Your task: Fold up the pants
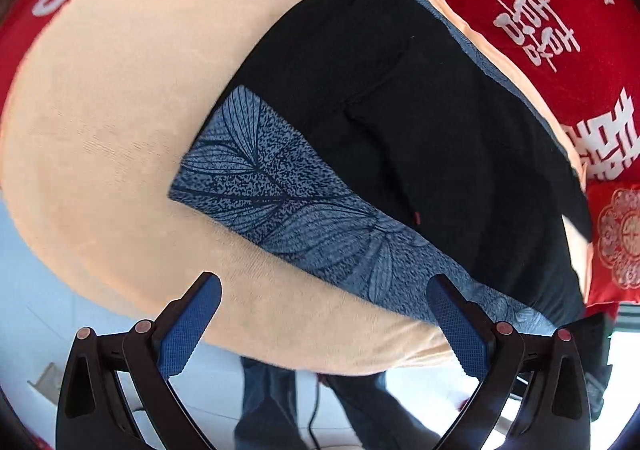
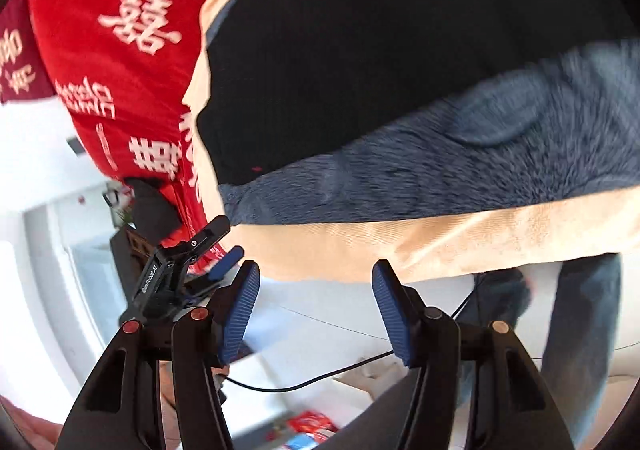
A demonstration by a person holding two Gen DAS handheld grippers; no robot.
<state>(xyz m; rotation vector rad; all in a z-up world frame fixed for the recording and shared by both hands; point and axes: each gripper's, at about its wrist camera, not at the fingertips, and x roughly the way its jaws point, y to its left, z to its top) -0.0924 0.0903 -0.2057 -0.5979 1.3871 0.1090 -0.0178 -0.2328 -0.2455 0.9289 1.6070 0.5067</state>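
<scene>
A: Left wrist view first. What's there?
B: The pants [image 1: 420,130], black with a blue-grey leaf-print band, lie flat on a peach cloth [image 1: 120,110] spread over a red cover with white characters [image 1: 540,30]. The left gripper [image 1: 324,314] hovers at the cloth's near edge, jaws wide apart, nothing between them

A: And the right wrist view?
B: Blurred. The pants [image 2: 400,70] fill the upper right on the same peach cloth [image 2: 460,238]. The right gripper [image 2: 316,302] is released, its blue pads apart and gripping nothing. The left gripper [image 2: 224,246] shows just beside the cloth's edge. A black cable [image 2: 320,376] crosses the floor below
</scene>
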